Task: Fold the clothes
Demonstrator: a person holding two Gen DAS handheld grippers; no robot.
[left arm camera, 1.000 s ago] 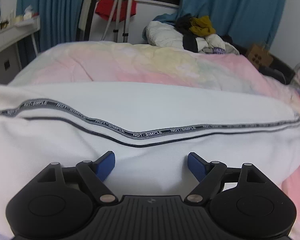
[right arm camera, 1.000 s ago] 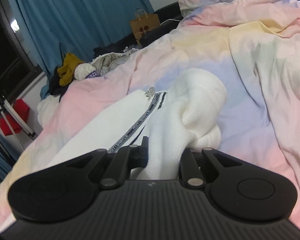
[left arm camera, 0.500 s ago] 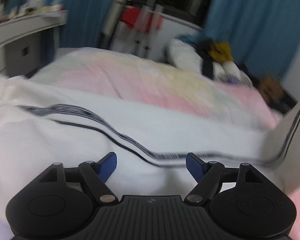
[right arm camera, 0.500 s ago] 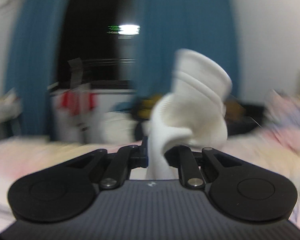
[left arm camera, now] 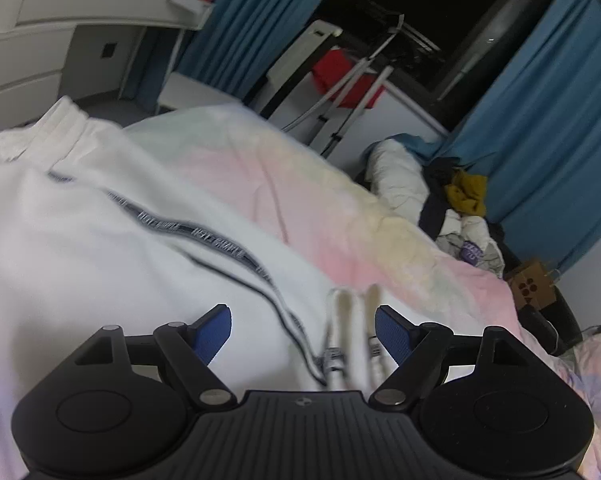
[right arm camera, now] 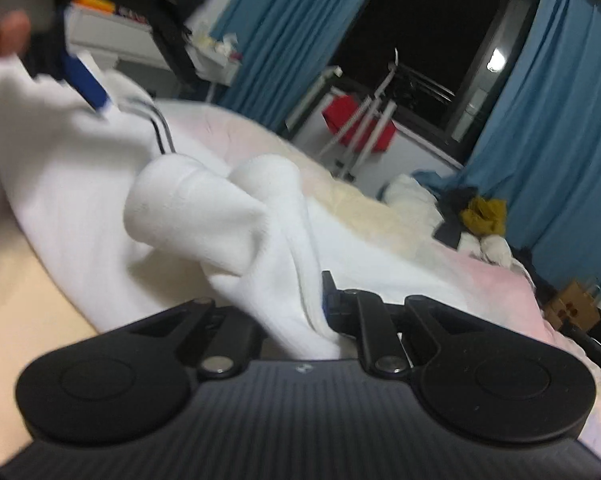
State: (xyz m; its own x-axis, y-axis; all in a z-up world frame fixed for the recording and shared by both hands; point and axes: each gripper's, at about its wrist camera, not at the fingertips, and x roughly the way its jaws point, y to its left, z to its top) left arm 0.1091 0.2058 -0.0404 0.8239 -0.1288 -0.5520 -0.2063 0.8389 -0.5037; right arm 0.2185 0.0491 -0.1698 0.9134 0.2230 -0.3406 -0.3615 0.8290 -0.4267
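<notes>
White trousers (left arm camera: 100, 240) with a lettered grey side stripe (left arm camera: 204, 236) lie on the pastel duvet (left arm camera: 340, 208). My left gripper (left arm camera: 302, 330) is open just above the cloth, the stripe and a folded edge between its blue pads (left arm camera: 210, 332). My right gripper (right arm camera: 296, 312) is shut on the trousers' white cuff end (right arm camera: 220, 208), which bunches up in front of it. The left gripper (right arm camera: 80, 72) shows in the right wrist view at the upper left, on the trousers.
A heap of clothes (left arm camera: 452, 200) lies at the bed's far end. Blue curtains (left arm camera: 552, 100), a drying rack with a red cloth (left arm camera: 340, 72) and a dark window stand behind. A white desk (left arm camera: 60, 40) is at the left. A cardboard box (left arm camera: 534, 290) sits right.
My right gripper has swung the cuff end up and over toward the left gripper's side. The left gripper has stayed open over the trousers while its view turned left.
</notes>
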